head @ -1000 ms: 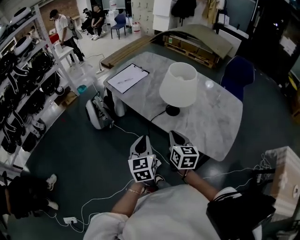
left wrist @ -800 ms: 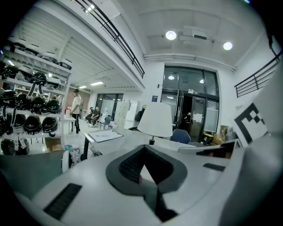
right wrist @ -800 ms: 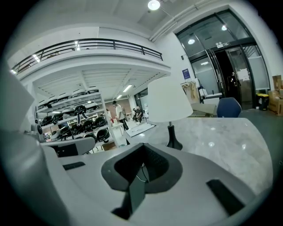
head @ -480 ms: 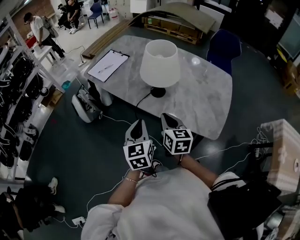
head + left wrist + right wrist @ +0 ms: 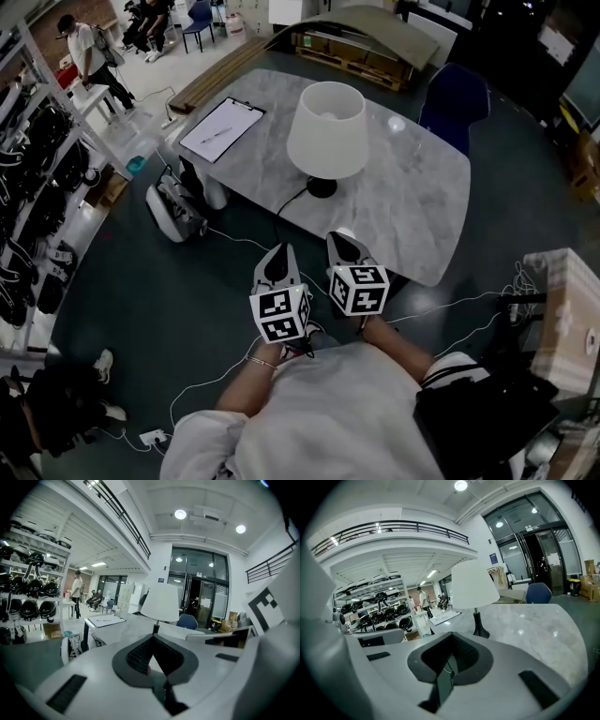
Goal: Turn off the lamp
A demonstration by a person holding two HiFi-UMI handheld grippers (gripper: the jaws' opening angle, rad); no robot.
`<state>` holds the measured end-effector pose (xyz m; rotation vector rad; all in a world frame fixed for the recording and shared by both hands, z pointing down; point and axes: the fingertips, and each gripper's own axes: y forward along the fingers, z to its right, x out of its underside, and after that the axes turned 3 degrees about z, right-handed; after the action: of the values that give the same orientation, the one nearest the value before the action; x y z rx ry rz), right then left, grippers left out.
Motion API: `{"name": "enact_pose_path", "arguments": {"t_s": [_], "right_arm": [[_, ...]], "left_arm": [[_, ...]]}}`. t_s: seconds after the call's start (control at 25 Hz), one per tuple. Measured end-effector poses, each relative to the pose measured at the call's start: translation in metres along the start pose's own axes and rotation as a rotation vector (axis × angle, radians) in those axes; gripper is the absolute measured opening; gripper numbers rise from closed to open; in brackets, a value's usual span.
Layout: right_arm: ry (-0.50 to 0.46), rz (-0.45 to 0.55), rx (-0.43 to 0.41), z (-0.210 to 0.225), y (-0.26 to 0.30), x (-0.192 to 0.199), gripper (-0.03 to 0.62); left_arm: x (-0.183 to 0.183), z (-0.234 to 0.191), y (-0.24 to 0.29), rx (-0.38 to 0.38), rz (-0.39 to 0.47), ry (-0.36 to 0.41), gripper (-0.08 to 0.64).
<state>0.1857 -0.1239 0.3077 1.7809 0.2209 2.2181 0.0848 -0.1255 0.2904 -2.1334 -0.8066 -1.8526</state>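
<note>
The lamp (image 5: pixel 326 129) has a white shade and a black base (image 5: pixel 322 187), and it stands mid-table on the grey marble table (image 5: pixel 422 216). Its black cord (image 5: pixel 286 202) runs off the near table edge toward the floor. My left gripper (image 5: pixel 279 253) and right gripper (image 5: pixel 339 240) are side by side over the floor, just short of that edge. Both point at the lamp, are shut and hold nothing. The left gripper view shows its gripper (image 5: pixel 153 638) below the shade (image 5: pixel 160 603). The right gripper view shows its gripper (image 5: pixel 451 636) and the lamp base (image 5: pixel 480 631).
A clipboard (image 5: pixel 222 129) lies on the table's far left corner. A blue chair (image 5: pixel 455 101) stands behind the table. A white case (image 5: pixel 173 211) leans by the table leg. White cables (image 5: pixel 450 305) trail over the floor. Helmet shelves (image 5: pixel 37 169) line the left. A wooden box (image 5: pixel 567 319) sits at right.
The head view has shifted, so the table and lamp now sit higher and further left in the picture. Both grippers stay shut and side by side before the table edge.
</note>
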Motion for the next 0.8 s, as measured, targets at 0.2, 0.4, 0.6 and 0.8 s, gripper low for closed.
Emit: {"name": "enact_pose_path", "arguments": {"t_s": [0.2, 0.4, 0.6, 0.8], "right_arm": [[-0.011, -0.021, 0.004, 0.0025, 0.0006, 0.0025, -0.002], [-0.017, -0.027, 0.002, 0.0075, 0.0001, 0.0014, -0.002], [-0.024, -0.019, 0.000, 0.0024, 0.0027, -0.0024, -0.002], [-0.022, -0.018, -0.001, -0.0016, -0.0005, -0.0021, -0.002]], "left_arm": [[-0.0004, -0.0010, 0.0017, 0.002, -0.009, -0.010, -0.006], [0.0021, 0.0003, 0.0039, 0.004, -0.016, -0.006, -0.006], [0.0031, -0.0031, 0.0043, 0.006, -0.021, -0.003, -0.006], [0.0028, -0.0029, 0.0010, 0.004, -0.023, -0.007, -0.006]]}}
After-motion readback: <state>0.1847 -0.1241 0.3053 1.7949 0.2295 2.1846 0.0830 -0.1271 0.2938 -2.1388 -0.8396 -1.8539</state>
